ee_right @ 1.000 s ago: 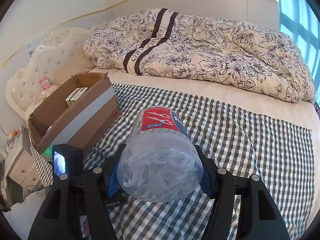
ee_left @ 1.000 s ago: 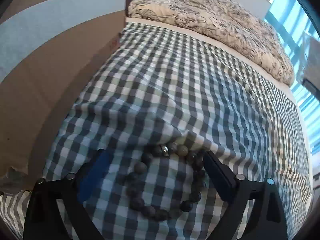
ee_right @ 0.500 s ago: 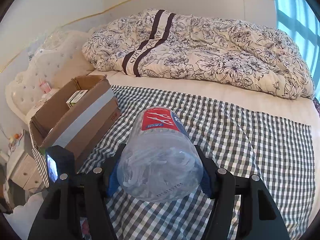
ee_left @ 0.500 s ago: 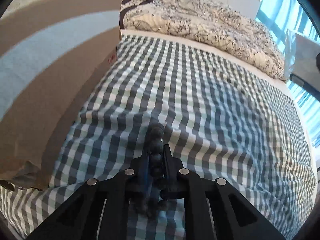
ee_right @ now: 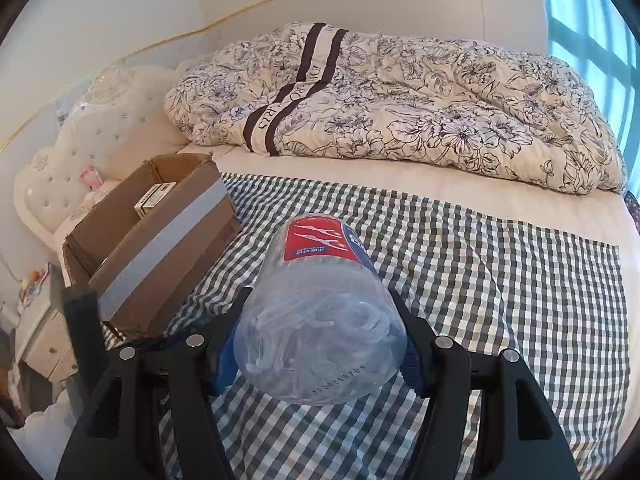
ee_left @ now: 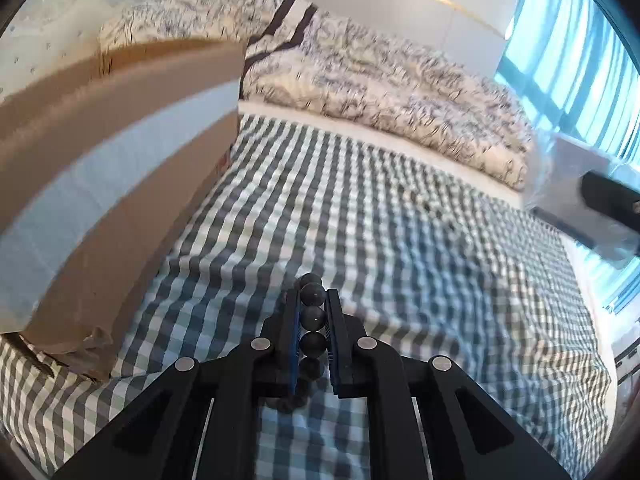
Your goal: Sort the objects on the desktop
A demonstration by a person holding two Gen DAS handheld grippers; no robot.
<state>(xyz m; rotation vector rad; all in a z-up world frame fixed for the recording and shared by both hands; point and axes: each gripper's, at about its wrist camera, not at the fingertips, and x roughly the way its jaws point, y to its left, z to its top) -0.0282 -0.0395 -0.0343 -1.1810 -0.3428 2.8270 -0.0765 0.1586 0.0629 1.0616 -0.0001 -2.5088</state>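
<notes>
Tongs (ee_left: 313, 312) pinch beads (ee_left: 313, 317) above checked bedspread (ee_left: 360, 208).

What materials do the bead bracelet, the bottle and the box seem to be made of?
Bead bracelet: dark, glossy round beads with small highlights, perhaps polished stone or glass.
Bottle: clear thin plastic, see-through with a printed label.
Box: matte brown cardboard, torn edges, taped.

Bead bracelet (ee_left: 312, 318): dark round beads, pinched edge-on between left fingers (ee_left: 289, 322).
Plastic bottle (ee_right: 320, 316): clear, crumpled, red label, base toward camera, between right fingers (ee_right: 225, 354).
</notes>
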